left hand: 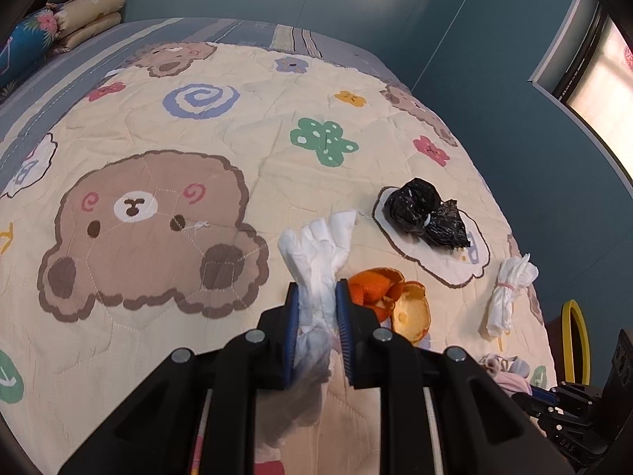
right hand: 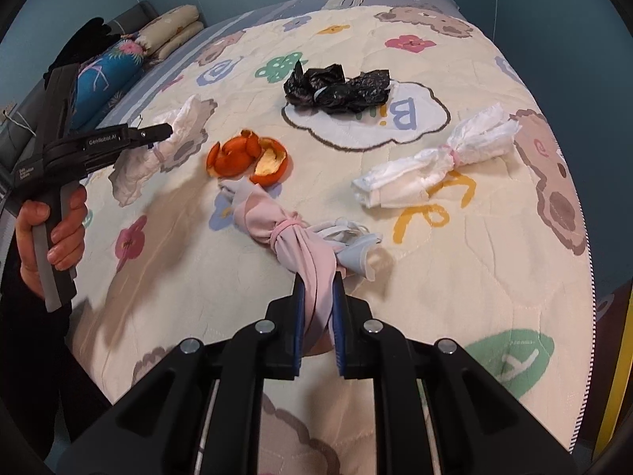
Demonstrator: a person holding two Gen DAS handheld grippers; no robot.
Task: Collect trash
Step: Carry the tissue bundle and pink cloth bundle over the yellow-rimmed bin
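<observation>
We see the left tongs [left hand: 316, 297] clamped on a white tissue bundle [left hand: 320, 253], its crumpled end fanning out past the blue pads [left hand: 292, 316] and its tail trailing back between the black arms. From the right wrist view the same left tongs [right hand: 168, 131] are carried by a hand [right hand: 55, 233] at the far left, with the tissue bundle [right hand: 158, 154] hanging clear above the quilt [right hand: 455, 297] on the bed

The right tongs [right hand: 318, 289] are closed narrow on a pink cloth bundle [right hand: 289, 237], tied with a pink band, with a pale blue piece knotted into it and spreading just to the right of the tips. The cloth runs down between the blue pads and out behind them

Just right of the left tongs lies orange peel [left hand: 391, 297], in 2 or more curled pieces, close to the pads; whether it touches them we cannot tell. In the right wrist view the orange peel [right hand: 249, 158] sits ahead and to the left of the right tongs, just beyond the pink cloth. Further ahead a crumpled black plastic bag [right hand: 336, 87] rests on the cloud print. Ahead and to the right, well apart from the tongs, lies a second white tissue bundle [right hand: 435, 162], banded at its middle. Folded pillows [left hand: 91, 16] are stacked at the far left end of the bed
</observation>
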